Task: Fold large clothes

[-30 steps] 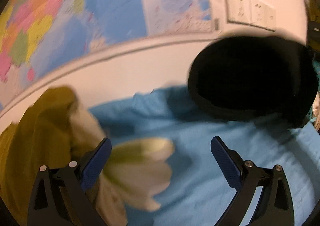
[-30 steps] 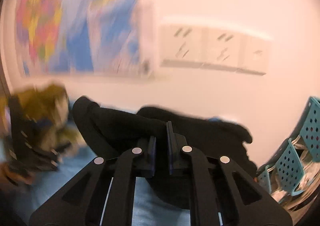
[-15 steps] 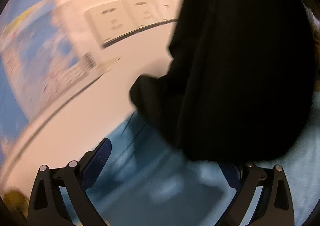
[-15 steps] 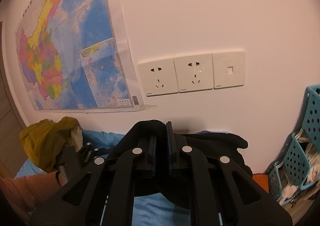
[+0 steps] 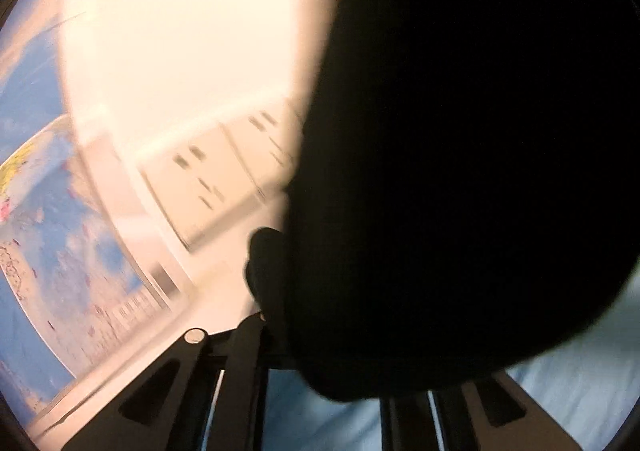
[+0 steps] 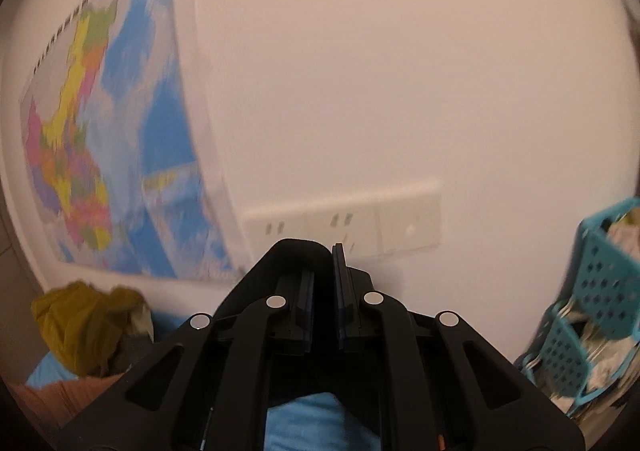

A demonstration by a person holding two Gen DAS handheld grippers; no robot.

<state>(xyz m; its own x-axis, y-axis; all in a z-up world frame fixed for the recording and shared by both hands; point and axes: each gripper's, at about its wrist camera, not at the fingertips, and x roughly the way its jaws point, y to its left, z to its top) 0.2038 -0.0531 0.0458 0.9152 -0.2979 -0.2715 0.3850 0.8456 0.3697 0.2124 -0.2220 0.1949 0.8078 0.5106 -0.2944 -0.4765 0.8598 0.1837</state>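
Observation:
A large black garment (image 5: 460, 151) hangs close in front of the left wrist camera and fills the right half of that view. My left gripper (image 5: 316, 347) has its arms drawn together and its jaws are closing on the lower edge of the black cloth, which hides the fingertips. In the right wrist view, my right gripper (image 6: 323, 283) is shut on a fold of the same black garment (image 6: 296, 255), which bunches over the left finger and is raised above the blue sheet (image 6: 304, 423).
A wall map (image 6: 100, 131) and a row of white sockets (image 6: 344, 227) are on the wall straight ahead. A mustard-yellow clothes heap (image 6: 80, 323) lies at the left on the sheet. Teal perforated baskets (image 6: 600, 291) stand at the right.
My left gripper swung from the yellow heap over to the black garment and went from wide open to closed. My right gripper rose with the black cloth; the sockets sank in its view.

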